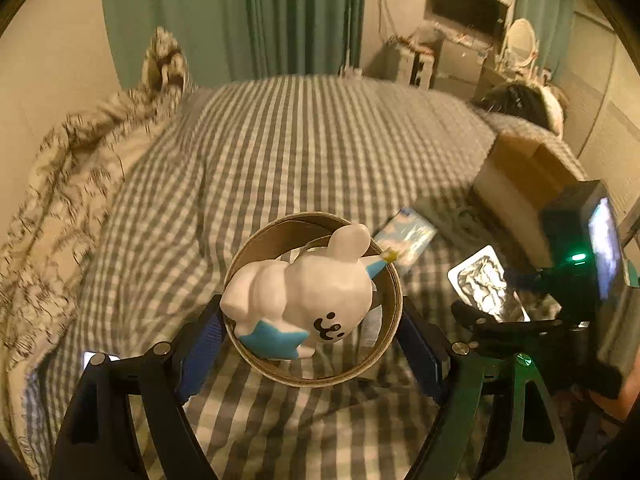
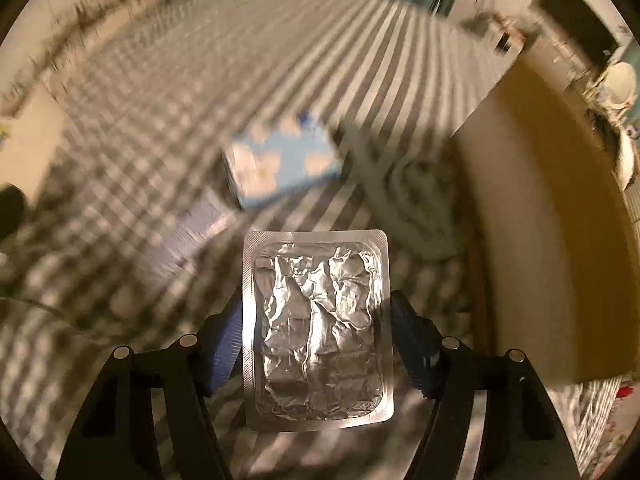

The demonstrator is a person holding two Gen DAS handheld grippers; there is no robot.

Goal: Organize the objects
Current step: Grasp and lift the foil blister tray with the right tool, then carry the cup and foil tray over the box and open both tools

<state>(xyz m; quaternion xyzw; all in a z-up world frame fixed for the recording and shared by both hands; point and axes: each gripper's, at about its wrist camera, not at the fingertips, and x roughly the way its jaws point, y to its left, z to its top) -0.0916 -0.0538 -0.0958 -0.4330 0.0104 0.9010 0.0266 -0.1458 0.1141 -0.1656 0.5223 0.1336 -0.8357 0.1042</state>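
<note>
Both tongs are loaded as I look down my two wrist views. My left gripper (image 1: 310,336) has its blue pads clamped on the outer wall of a brown cardboard ring (image 1: 384,344), one pad on each side, and the ring hangs clear above the gingham bedspread (image 1: 280,140). A white bear figurine (image 1: 308,292) with a blue star and a small blue party hat lies across the ring's top rim. My right gripper (image 2: 318,344) is closed on the long edges of a silver foil blister pack (image 2: 318,328), foil side facing the camera, held over the bed. Beyond it, blurred, a blue cloud-print box (image 2: 280,160) rests on the bedspread, and a cardboard box (image 2: 540,220) stands at the right.
</note>
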